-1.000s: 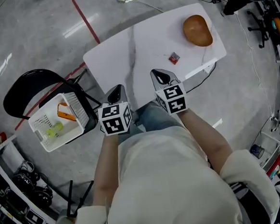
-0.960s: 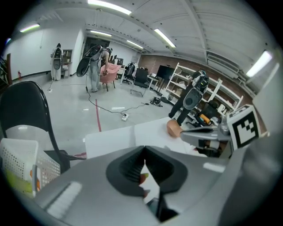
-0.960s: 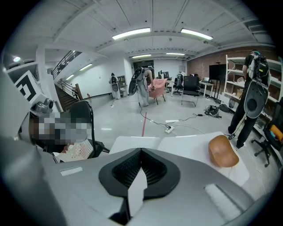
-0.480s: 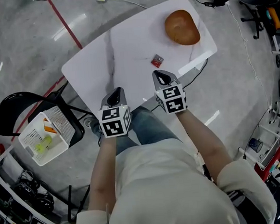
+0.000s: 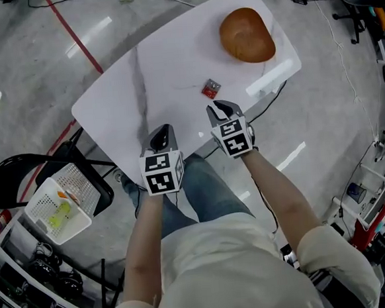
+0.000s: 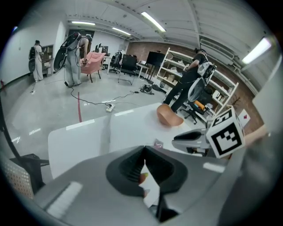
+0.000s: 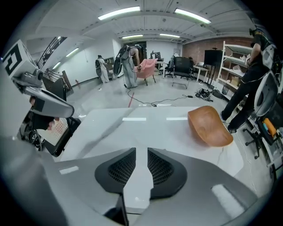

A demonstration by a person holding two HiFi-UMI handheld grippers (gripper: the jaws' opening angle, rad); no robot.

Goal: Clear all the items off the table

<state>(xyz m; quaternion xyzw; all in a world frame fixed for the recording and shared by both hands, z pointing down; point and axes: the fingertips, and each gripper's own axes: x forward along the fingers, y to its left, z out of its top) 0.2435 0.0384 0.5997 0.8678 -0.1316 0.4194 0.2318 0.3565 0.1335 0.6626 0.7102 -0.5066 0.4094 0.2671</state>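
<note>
A white marble-look table (image 5: 172, 65) bears a brown bowl-shaped thing (image 5: 246, 34) at its far right and a small red packet (image 5: 210, 88) near the middle. The same brown thing (image 7: 208, 126) and the packet (image 6: 158, 144) show in the gripper views. My left gripper (image 5: 163, 131) hangs over the table's near edge, shut and empty (image 6: 143, 150). My right gripper (image 5: 220, 106) is just short of the red packet. Its jaws have just been opening; a narrow gap with only bare table shows between them (image 7: 141, 152).
Left of the table, a white basket (image 5: 54, 207) with a yellow-green and an orange item sits on a black chair (image 5: 22, 180). A red line (image 5: 74, 36) crosses the floor. Cables and an office chair lie beyond the far right corner. People stand far back.
Both grippers have moved forward and down, from the near edge out over the table. The right one has come close to the red packet, and its jaws have parted slightly.
</note>
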